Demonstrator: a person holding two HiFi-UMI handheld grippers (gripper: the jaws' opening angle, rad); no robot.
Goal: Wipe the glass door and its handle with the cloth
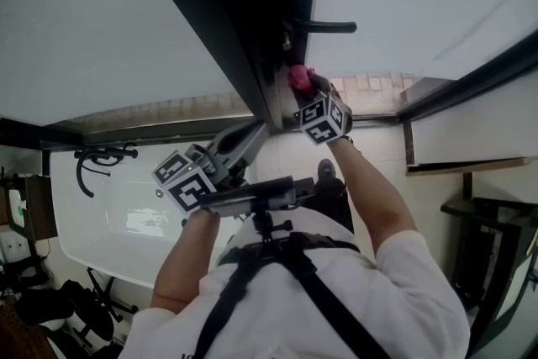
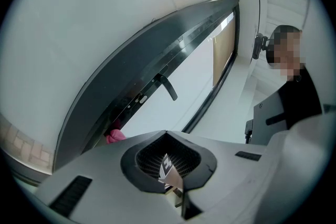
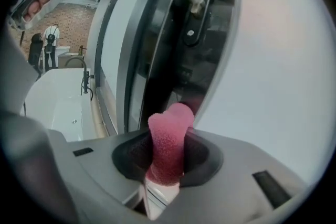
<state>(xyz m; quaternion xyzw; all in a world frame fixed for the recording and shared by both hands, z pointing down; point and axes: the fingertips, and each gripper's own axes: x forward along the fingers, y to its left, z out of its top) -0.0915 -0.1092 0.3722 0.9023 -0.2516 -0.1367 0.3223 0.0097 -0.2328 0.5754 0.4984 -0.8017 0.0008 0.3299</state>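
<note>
Head view: pink cloth (image 1: 298, 78) in right tool (image 1: 304, 88) at door frame (image 1: 244, 55), near handle (image 1: 324, 26).

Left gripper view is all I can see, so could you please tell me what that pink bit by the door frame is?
Observer: It's a cloth; the right gripper has its jaws shut on it.
Operator: Thank you. Is it on the handle?
Observer: No. In the head view the cloth is at the dark frame, apart from the handle and on the near side of it.
Operator: And where is my left gripper?
Observer: The left gripper sits behind the right one, nearer the person's chest.
</note>
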